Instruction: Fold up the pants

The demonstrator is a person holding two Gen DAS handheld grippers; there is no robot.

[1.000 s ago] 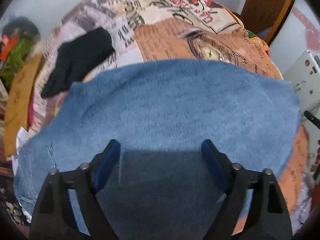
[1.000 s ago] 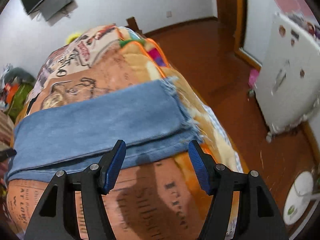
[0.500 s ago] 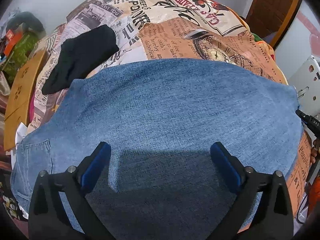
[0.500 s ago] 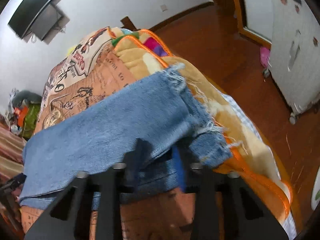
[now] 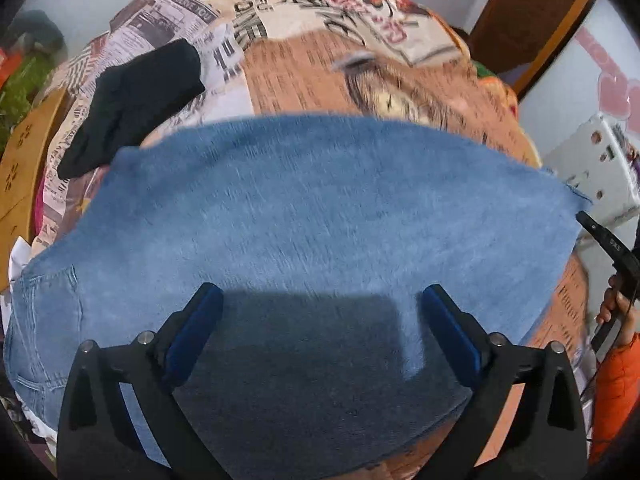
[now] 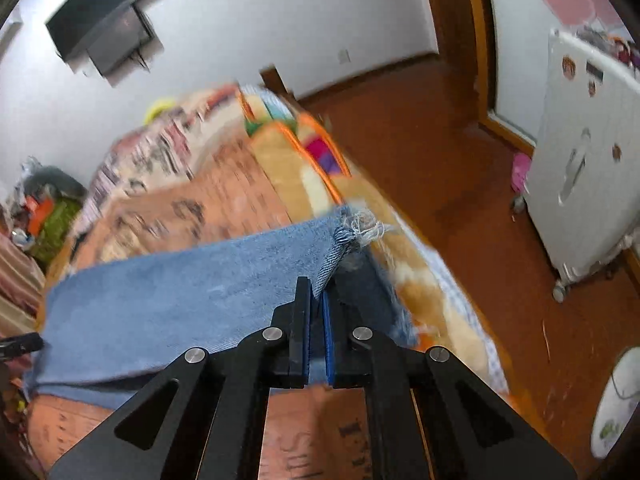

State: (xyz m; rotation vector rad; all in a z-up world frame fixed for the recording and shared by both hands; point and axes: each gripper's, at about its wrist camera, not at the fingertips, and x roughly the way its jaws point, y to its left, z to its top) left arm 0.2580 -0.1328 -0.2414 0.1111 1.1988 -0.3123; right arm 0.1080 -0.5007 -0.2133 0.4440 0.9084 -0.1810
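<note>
Blue denim pants [image 5: 320,216] lie folded lengthwise across a bed with a newspaper-print cover [image 5: 320,60]. My left gripper [image 5: 320,316] is open and hovers over the middle of the pants, holding nothing. In the right wrist view my right gripper [image 6: 318,300] is shut on the frayed leg end of the pants [image 6: 336,256] and lifts it off the bed. The rest of the pants [image 6: 180,292] stretches away to the left.
A black garment [image 5: 132,100] lies on the bed beyond the pants. A wooden board [image 5: 24,168] stands at the bed's left. A white cabinet [image 6: 580,176] stands on the wooden floor [image 6: 460,160] to the right. A TV [image 6: 104,20] hangs on the wall.
My right gripper has closed on the frayed leg end and raised it. My left gripper stayed open over the pants and shifted slightly.
</note>
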